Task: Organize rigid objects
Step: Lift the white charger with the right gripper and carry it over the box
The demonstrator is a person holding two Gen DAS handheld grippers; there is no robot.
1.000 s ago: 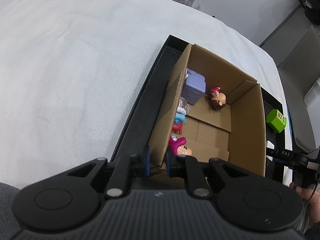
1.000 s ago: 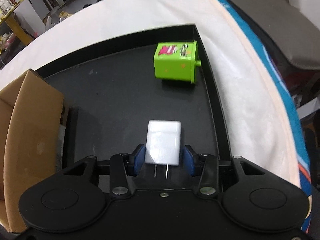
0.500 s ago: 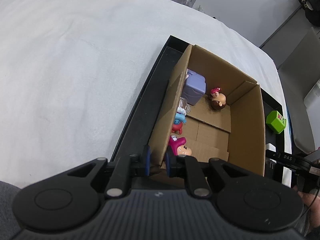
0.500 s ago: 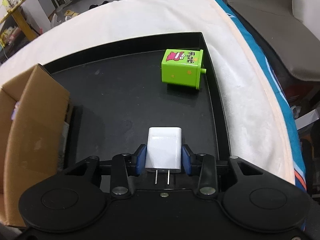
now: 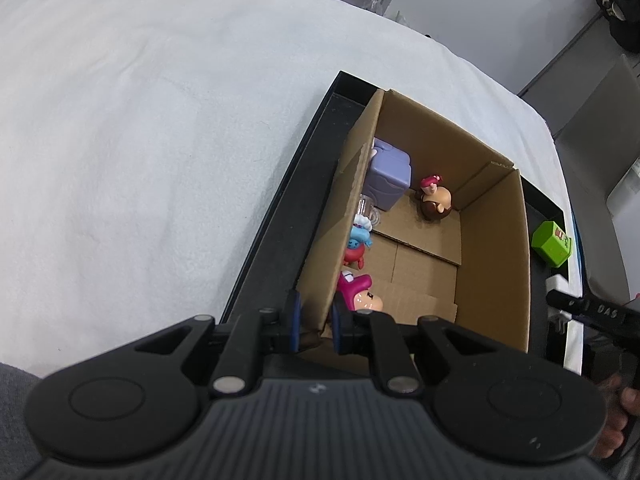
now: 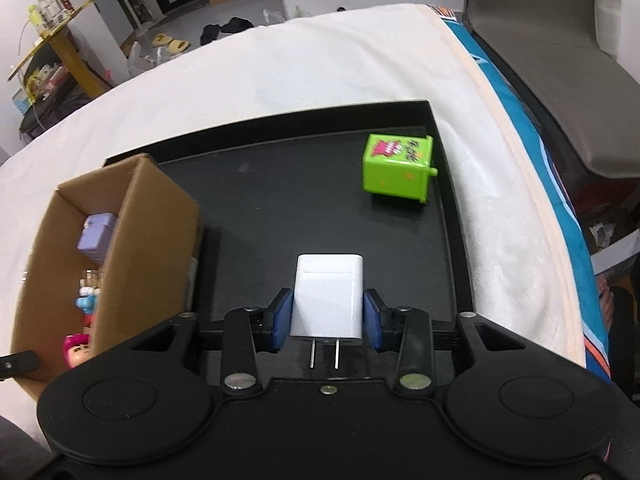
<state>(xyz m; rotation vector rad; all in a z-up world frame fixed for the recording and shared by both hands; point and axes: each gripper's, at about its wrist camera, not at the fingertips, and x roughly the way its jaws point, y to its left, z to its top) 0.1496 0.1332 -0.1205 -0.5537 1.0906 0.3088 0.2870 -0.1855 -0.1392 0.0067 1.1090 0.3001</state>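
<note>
Change: since a second ago the right gripper [image 6: 327, 322] has lifted with the white charger [image 6: 329, 295]; the tray floor looks farther below, and more of the box has come into its view.
White cloth [image 5: 140, 128]: spreads far ahead and left of the left gripper [image 5: 314, 320].
Black tray [image 6: 280, 200]: below and ahead of the right gripper.
Cardboard box [image 5: 496, 240]: left gripper clamped tight on its near-left wall; purple cube, figurines inside.
Green cube toy [image 6: 397, 167]: ahead-right of the right gripper, near the tray's far corner.
White charger: pinched between the right gripper's blue pads, prongs pointing back at the camera; jaws closed in on it within the last second.
</note>
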